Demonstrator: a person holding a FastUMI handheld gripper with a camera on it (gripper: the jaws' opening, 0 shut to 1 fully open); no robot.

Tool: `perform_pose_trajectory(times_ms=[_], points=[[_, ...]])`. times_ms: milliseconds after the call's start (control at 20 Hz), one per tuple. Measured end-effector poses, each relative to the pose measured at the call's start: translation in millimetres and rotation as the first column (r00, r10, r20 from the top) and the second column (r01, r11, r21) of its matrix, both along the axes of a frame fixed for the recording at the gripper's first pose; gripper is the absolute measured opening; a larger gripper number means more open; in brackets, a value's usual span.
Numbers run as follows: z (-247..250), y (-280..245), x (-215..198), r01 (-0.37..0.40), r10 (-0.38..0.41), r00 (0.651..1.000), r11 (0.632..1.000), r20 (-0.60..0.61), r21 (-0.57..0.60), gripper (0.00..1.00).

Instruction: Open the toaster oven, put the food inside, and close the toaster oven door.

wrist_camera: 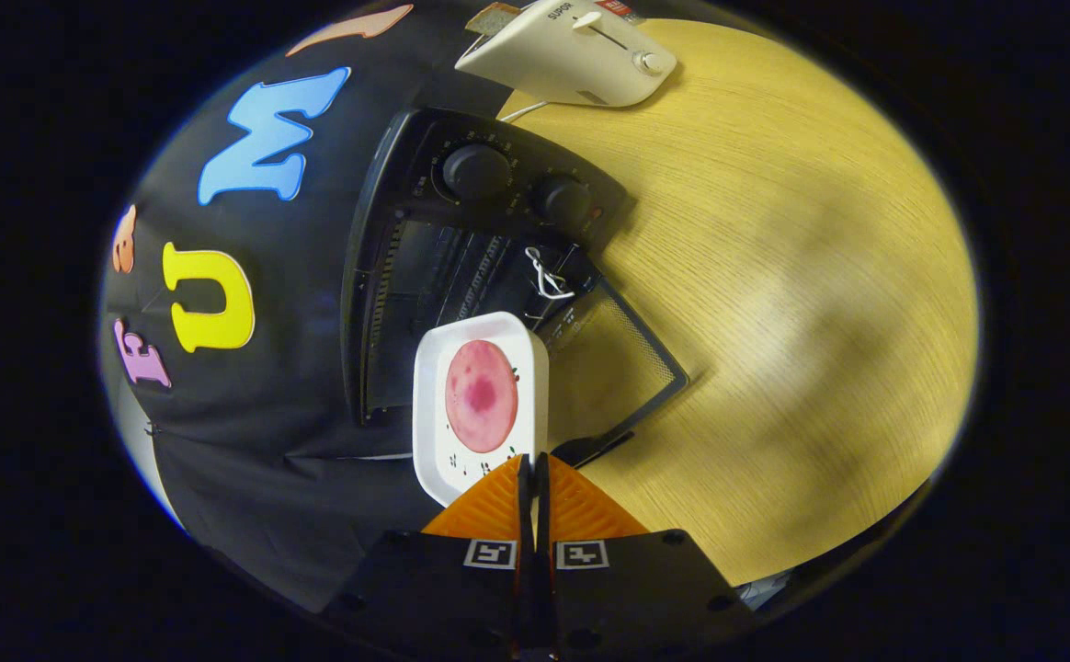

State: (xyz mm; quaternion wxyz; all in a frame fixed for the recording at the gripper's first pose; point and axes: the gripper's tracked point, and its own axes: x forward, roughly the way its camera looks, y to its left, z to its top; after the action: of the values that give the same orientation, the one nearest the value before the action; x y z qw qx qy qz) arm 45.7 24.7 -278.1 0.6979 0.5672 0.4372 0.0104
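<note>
We see a light wood-grain counter [792,276] carrying two appliances. A black toaster oven [461,239] stands on the counter against the booth wall, with its glass door [622,363] folded down flat over the counter surface. A white pop-up toaster [572,55] stands on the counter just beyond the toaster oven, its white cord [521,112] trailing toward it.

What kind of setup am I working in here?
Likely a staged kitchen booth: a wooden table against black cloth holds an open toaster oven and a white pop-up toaster. The gripper is shut on a white tray of food.
</note>
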Motion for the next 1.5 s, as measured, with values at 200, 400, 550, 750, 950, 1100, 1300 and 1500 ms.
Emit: perform_pose_trajectory(times_ms=[200,400,550,750,950,1100,1300,1500], points=[[-6,7,34,0.095,-0.095,0.995,0.995,-0.008,0.029,0.02],[-10,15,67,0.183,-0.184,0.983,0.983,0.005,0.03,0.02],[-14,27,85,0.228,-0.226,0.974,0.972,-0.034,0.062,0.02],[-14,30,106,0.279,-0.278,0.96,0.96,-0.018,0.034,0.02],[-14,28,119,0.32,-0.32,0.947,0.947,0.028,0.018,0.06],[-13,32,122,0.298,-0.299,0.953,0.954,0.058,0.022,0.11],[-1,39,105,0.238,-0.238,0.967,0.971,0.092,0.012,0.43],[19,41,70,0.184,-0.172,0.972,0.981,0.159,-0.066,0.97]])
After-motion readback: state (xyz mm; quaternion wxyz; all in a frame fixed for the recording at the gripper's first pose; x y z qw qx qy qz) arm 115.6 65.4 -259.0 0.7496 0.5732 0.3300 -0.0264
